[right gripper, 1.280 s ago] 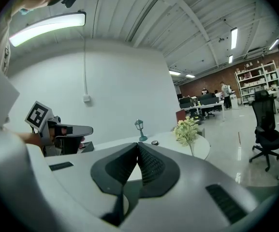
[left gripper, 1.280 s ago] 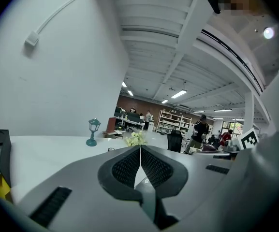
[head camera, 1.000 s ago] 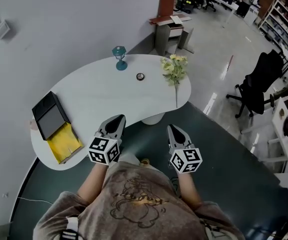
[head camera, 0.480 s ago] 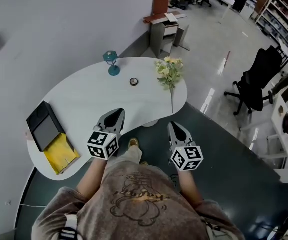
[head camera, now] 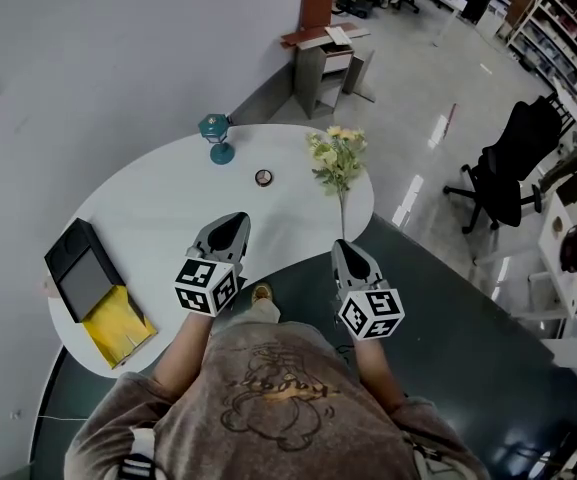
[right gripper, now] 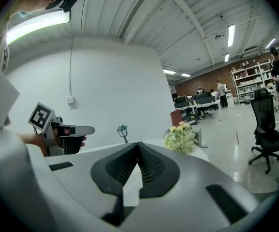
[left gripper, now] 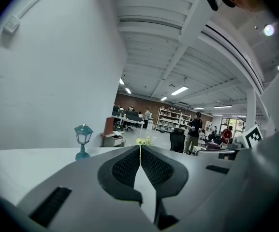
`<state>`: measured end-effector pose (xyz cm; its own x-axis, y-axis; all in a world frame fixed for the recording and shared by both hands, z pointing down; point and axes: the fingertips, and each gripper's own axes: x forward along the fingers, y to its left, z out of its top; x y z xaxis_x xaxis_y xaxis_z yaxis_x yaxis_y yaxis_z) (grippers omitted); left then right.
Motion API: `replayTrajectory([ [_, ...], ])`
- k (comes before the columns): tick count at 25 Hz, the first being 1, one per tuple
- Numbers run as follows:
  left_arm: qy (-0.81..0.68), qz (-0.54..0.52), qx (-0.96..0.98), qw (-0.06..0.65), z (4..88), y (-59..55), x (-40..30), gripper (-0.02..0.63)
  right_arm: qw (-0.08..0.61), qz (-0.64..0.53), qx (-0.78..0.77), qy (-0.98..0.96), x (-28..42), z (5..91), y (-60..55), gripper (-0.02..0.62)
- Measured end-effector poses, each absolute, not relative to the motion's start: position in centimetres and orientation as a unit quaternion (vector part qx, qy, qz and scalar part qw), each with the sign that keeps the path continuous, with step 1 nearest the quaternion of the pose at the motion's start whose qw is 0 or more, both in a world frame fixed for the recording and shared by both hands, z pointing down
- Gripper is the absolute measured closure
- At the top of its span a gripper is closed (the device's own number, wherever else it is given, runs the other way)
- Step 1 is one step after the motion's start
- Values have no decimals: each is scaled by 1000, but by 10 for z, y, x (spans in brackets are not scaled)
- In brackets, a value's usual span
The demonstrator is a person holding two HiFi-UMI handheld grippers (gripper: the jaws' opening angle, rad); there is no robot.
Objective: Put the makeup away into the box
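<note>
A small round makeup compact lies on the white curved table, between a teal lamp and a bunch of flowers. The box, with a black lid and yellow inside, lies open at the table's left end. My left gripper is shut and empty, its tips over the table's near edge and short of the compact. My right gripper is also shut and empty, at the table's near right edge. In the left gripper view and the right gripper view the jaw tips meet. The compact is hidden in both gripper views.
The teal lamp stands at the table's far side and the flowers near its right end. A wall runs behind the table. A small cabinet and a black office chair stand on the floor beyond.
Both grippers have advanced toward the table, which now lies lower and closer in the head view. The left gripper's tips now reach over its near edge. Both stay shut.
</note>
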<state>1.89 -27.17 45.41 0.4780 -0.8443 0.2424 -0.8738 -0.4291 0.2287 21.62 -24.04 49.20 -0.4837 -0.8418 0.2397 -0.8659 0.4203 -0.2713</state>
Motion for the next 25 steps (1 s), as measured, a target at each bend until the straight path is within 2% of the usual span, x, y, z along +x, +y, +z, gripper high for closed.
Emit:
replayTrajectory([
  [13,-525,55,833,165,468,-307,5,574,48,181,504,-843,203,497,-273,592],
  [19,-515,61,838,170,472,-315,6,453,51,187,505,-841,200,500,-278,592],
  [25,-497,73,846,180,479,-320,9,368,51,194,507,-838,198,504,-277,592],
])
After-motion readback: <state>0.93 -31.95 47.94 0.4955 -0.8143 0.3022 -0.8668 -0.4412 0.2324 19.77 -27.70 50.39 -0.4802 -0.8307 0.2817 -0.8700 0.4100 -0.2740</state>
